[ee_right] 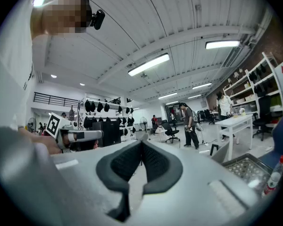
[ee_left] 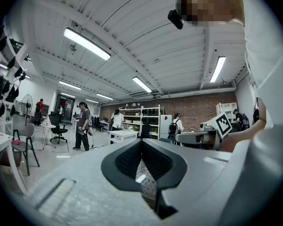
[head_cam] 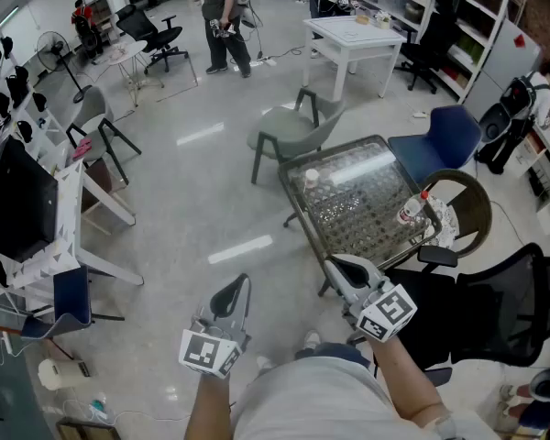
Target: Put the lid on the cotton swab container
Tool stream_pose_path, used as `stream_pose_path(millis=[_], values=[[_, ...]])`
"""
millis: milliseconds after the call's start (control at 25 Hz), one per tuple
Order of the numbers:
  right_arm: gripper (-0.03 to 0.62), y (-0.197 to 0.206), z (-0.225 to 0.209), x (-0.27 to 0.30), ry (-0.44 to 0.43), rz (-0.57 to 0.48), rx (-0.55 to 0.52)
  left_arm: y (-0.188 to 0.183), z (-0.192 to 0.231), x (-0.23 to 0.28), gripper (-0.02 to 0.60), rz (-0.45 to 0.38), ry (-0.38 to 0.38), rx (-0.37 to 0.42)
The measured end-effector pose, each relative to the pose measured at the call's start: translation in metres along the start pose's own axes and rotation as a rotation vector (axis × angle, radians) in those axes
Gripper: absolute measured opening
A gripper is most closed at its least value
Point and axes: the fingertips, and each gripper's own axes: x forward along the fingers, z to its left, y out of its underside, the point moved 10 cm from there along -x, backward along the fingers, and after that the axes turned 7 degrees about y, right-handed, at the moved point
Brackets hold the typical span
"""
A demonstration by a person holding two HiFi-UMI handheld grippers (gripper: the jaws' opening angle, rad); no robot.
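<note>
A small round container with a white top [head_cam: 312,178] stands near the far left corner of the glass-topped table [head_cam: 381,174]; whether it is the cotton swab container is too small to tell. My left gripper [head_cam: 242,281] is held over the floor, left of the table, shut and empty [ee_left: 141,144]. My right gripper [head_cam: 333,262] hovers at the table's near corner, also shut with nothing between its pads [ee_right: 141,143]. Both grippers point upward and forward, well short of the container. No separate lid is visible.
A bottle with a red cap [head_cam: 412,209] and a crumpled white wrapper [head_cam: 445,224] lie at the table's right side. A grey chair [head_cam: 293,131] stands behind the table, a blue chair [head_cam: 445,140] to its right, a black office chair [head_cam: 495,305] beside me. People stand far off.
</note>
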Motion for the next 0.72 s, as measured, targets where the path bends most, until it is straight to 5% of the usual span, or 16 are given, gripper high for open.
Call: stream_pose_path(millis=[480,720], values=[[0.003,0.0,-0.063,-0.007,-0.042,-0.034,0.069,0.01,-0.013,0.064,0.008,0.037,-0.005,-0.005],[0.003,0.011,-0.109,-0.022,0.016,-0.032,0.129,0.02,-0.021,0.101,0.008,0.084,0.004,-0.001]])
